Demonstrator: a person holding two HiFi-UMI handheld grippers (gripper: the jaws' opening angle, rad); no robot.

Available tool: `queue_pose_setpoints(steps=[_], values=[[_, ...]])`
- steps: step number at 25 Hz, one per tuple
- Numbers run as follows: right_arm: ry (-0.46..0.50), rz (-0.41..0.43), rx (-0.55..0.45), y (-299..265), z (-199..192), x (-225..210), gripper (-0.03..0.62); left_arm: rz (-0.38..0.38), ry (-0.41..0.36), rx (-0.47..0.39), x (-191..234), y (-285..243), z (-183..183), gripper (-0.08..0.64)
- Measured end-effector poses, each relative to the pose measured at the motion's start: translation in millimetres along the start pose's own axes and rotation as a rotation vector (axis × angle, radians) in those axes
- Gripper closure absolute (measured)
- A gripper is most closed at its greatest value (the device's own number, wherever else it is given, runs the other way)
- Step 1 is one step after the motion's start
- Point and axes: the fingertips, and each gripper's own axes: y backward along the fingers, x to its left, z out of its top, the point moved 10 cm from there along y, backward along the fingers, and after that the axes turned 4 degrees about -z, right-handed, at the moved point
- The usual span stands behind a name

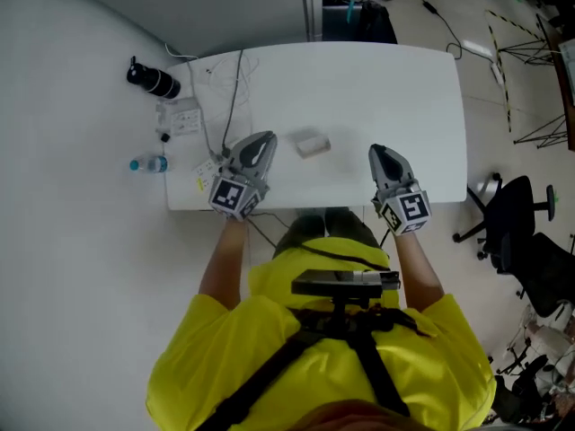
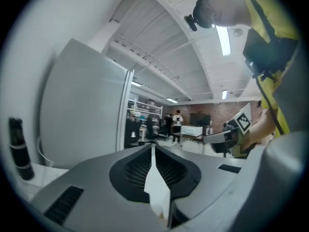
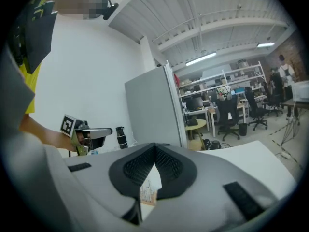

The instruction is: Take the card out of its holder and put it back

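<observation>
A small pale card holder [image 1: 313, 144] lies on the white table [image 1: 377, 88], between my two grippers; whether the card sits in it I cannot tell. My left gripper [image 1: 267, 139] hovers just left of the holder, its tips together and nothing between them [image 2: 153, 148]. My right gripper [image 1: 378, 151] hangs to the holder's right, over the table's near part, jaws also closed and empty [image 3: 155, 148]. Through the slot below its tips a printed, brown-edged piece [image 3: 146, 193] shows, probably the holder. Each gripper appears in the other's view: the right [image 2: 227, 137], the left [image 3: 91, 132].
Cables [image 1: 232, 97] and a power strip [image 1: 184, 119] lie at the table's left end. A black bottle [image 1: 154, 81] and a water bottle [image 1: 148, 163] sit left of the table. A grey partition [image 1: 225, 7] stands behind it, and office chairs [image 1: 517, 218] to the right.
</observation>
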Motion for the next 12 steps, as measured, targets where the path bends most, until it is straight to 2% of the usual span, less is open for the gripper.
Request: queue_pose_setpoints(steps=[2, 4, 7, 12], values=[[0.009, -0.016, -0.033, 5.3, 19.8, 0.2, 0.586, 0.19, -0.03, 0.01, -10.2, 14.8, 27.6, 0.549], [0.014, -0.02, -0.06, 8.6, 37.3, 1.8, 0.586, 0.299, -0.01, 0.002, -20.9, 26.8, 45.2, 0.56], [0.031, -0.008, -0.092, 14.9, 56.7, 6.5, 0.588, 0.325, 0.028, -0.046, -40.6, 37.4, 57.4, 0.56], [0.061, 0.036, -0.129, 18.8, 68.1, 16.0, 0.588, 0.284, 0.0, -0.072, -59.5, 31.7, 54.7, 0.555]])
